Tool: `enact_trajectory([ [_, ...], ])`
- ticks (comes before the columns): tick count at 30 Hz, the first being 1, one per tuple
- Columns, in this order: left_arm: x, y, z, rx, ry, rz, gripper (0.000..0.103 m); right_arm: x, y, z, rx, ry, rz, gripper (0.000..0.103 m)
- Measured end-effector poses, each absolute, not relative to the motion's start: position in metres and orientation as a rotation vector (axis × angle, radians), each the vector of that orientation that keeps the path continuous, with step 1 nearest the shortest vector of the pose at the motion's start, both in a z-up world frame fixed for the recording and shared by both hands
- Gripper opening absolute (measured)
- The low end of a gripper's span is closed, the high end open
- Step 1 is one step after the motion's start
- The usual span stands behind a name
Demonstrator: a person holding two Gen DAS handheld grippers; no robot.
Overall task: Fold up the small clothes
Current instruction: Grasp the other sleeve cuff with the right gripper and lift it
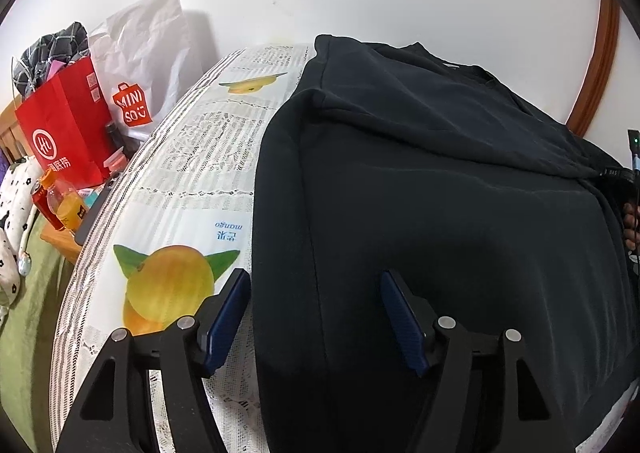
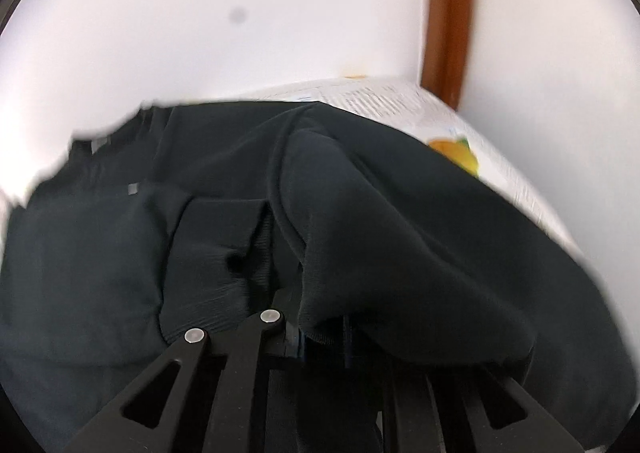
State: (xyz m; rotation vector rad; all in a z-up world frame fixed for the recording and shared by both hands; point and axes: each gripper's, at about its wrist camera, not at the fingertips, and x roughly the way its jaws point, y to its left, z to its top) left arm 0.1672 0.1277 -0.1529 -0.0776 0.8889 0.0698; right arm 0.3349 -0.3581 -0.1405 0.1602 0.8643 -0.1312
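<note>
A black sweatshirt (image 1: 440, 189) lies spread on a table with a mango-print cloth (image 1: 192, 181). My left gripper (image 1: 316, 317) is open and empty, hovering over the garment's near left edge, blue pads (image 1: 228, 317) apart. In the right wrist view the same black garment (image 2: 120, 253) fills the frame. My right gripper (image 2: 320, 333) is shut on a fold of the black fabric with a ribbed cuff (image 2: 224, 293) beside it; the fingertips are hidden by draped cloth. The view is blurred.
Left of the table stand a red paper bag (image 1: 68, 129), a white Miniso bag (image 1: 140, 65) and drink bottles (image 1: 64, 205). A white wall lies behind, with a brown wooden frame (image 1: 596, 65) at the right; it also shows in the right wrist view (image 2: 448, 13).
</note>
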Motion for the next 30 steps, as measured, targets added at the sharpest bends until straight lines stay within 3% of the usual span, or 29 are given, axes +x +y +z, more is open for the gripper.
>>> enact_trajectory([
  [12, 0.168, 0.128, -0.153, -0.073, 0.891, 0.075, 0.067, 0.275, -0.337, -0.118, 0.041, 0.912, -0.113, 0.036],
  [19, 0.168, 0.128, -0.153, -0.074, 0.892, 0.084, 0.071, 0.181, -0.387, -0.110, -0.075, 0.846, -0.280, 0.072],
  [30, 0.144, 0.130, -0.150, -0.086, 0.897, 0.045, 0.071, 0.130, -0.513, -0.142, -0.101, 0.953, -0.547, 0.074],
])
